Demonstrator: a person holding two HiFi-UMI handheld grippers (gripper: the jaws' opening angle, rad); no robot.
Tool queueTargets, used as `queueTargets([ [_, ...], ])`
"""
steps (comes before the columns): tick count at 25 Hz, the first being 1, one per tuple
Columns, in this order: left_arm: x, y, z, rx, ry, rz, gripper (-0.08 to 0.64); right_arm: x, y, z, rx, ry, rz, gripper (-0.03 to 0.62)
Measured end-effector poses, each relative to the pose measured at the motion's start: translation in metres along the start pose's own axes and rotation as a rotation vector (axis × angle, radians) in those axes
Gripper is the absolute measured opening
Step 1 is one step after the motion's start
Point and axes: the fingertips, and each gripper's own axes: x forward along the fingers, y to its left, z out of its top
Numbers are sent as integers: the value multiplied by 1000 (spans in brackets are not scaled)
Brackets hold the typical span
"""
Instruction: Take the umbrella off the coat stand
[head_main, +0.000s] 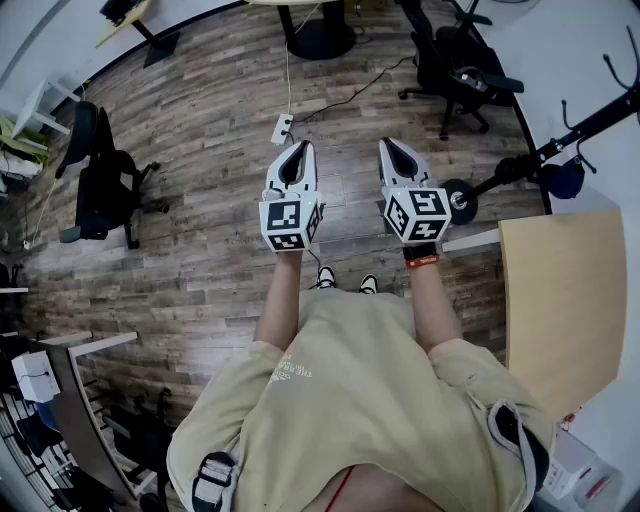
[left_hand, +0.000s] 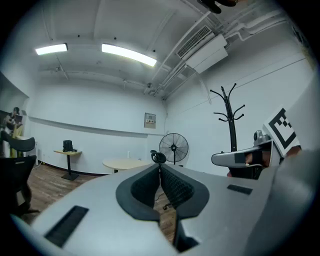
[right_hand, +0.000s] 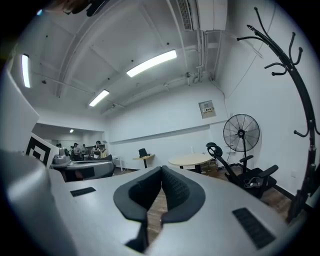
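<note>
Approach step: left gripper (head_main: 297, 148) and right gripper (head_main: 396, 146), jaws closed and empty, hover well apart from the coat stand (head_main: 590, 125); the next move likely requires advancing and opening onto its umbrella (head_main: 565, 180).

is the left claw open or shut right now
Shut. The left claw has its jaws together at the tips, with nothing between them.

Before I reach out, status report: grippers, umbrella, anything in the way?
Left gripper and right gripper shut, empty. Likely umbrella, dark, on stand, untouched. Table beside stand, at right.
</note>
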Motion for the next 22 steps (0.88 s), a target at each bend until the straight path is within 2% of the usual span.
queueTargets([
  [11, 1, -44, -14, -2, 28, 7, 26, -32, -29, -14, 6, 43, -5, 15],
  [16, 2, -77, -15, 7, 28, 1, 26, -57, -51, -21, 19, 66, -14, 15],
  [22, 6, -113, -47, 2, 63, -12, 26, -71, -76, -38, -34, 80, -44, 15],
])
